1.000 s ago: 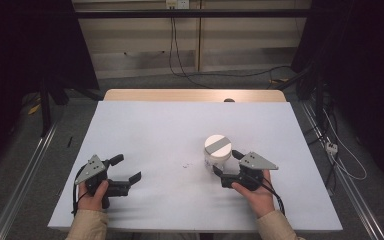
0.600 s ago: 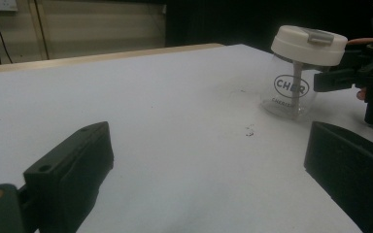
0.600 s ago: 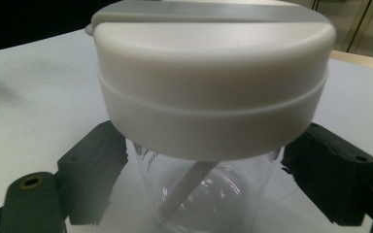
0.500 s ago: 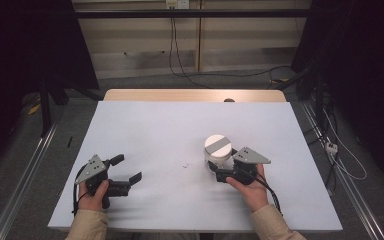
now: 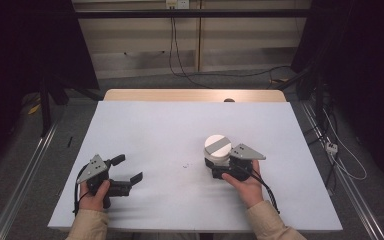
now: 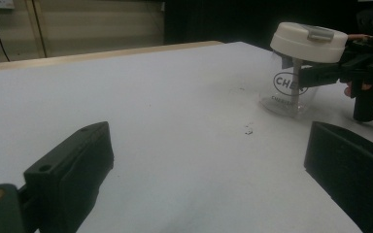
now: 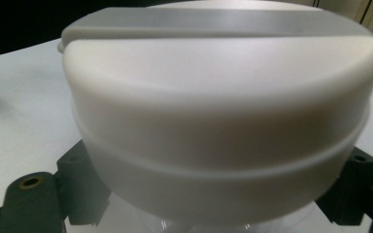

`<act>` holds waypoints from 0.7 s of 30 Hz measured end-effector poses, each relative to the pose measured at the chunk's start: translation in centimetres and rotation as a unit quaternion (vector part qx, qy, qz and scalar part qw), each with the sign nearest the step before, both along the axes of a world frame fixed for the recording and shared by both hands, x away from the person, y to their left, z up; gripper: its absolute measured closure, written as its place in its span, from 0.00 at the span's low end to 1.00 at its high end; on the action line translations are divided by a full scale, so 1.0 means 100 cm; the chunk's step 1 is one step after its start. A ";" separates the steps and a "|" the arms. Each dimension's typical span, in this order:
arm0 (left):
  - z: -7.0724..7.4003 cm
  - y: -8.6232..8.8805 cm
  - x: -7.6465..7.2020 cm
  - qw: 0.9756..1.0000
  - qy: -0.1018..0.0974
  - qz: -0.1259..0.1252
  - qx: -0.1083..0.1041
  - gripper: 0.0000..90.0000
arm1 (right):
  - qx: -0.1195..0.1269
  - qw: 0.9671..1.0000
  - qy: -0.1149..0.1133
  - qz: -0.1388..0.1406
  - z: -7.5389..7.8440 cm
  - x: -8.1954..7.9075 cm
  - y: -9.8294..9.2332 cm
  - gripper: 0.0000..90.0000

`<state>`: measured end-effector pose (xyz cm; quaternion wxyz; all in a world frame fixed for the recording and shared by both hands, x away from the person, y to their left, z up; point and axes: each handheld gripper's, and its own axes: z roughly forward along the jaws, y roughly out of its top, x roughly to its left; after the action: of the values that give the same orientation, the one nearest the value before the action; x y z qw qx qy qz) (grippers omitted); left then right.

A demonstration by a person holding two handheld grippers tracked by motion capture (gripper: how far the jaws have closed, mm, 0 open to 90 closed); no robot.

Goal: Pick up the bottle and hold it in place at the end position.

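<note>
A clear jar point(image 5: 216, 148) with a white lid and a grey strip across the top stands upright on the white table point(image 5: 170, 125), right of centre. My right gripper point(image 5: 214, 165) is open, one jaw on each side of the jar just under the lid. In the right gripper view the lid point(image 7: 218, 107) looms close between the two jaws. In the left gripper view the jar point(image 6: 296, 73) stands far right with the right gripper point(image 6: 303, 80) straddling it. Near the front left of the table my left gripper point(image 5: 130, 167) stands open with nothing between its fingers.
A few small crumbs point(image 5: 185, 165) lie on the table between the grippers. A strip of wood point(image 5: 195, 95) runs along the table's far edge, with a small dark object point(image 5: 228, 100) on it. Cables and metal rails lie on the floor around the table.
My right gripper has moved forward and left, bringing its jaws around the jar. The left gripper has stayed in place.
</note>
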<state>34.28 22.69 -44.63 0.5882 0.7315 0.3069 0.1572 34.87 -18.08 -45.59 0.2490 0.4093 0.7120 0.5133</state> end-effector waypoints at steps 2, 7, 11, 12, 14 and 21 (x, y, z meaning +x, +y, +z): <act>0.000 0.000 0.000 1.000 0.000 0.000 0.001 0.04 | -0.001 1.000 0.000 -0.001 0.000 0.001 0.001 0.18; -0.001 0.000 0.001 1.000 0.001 0.003 0.000 0.04 | 0.003 1.000 0.003 -0.002 -0.002 0.004 0.002 0.18; -0.002 0.000 0.004 1.000 -0.001 0.007 0.000 0.04 | 0.004 1.000 0.004 -0.002 -0.002 0.006 0.004 0.18; -0.002 0.000 0.004 1.000 -0.001 0.007 -0.001 0.04 | 0.003 1.000 0.003 -0.001 -0.002 0.006 0.004 0.18; -0.002 0.000 0.004 1.000 0.000 0.008 -0.005 0.04 | 0.003 1.000 0.002 -0.001 -0.002 0.007 0.004 0.18; -0.001 0.000 0.005 1.000 -0.004 0.008 -0.005 0.04 | -0.004 1.000 -0.003 -0.002 -0.001 0.006 0.005 0.20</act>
<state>34.76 22.65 -44.70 0.5915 0.7256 0.3112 0.1636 35.48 -17.59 -45.67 0.2544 0.4083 0.7122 0.5112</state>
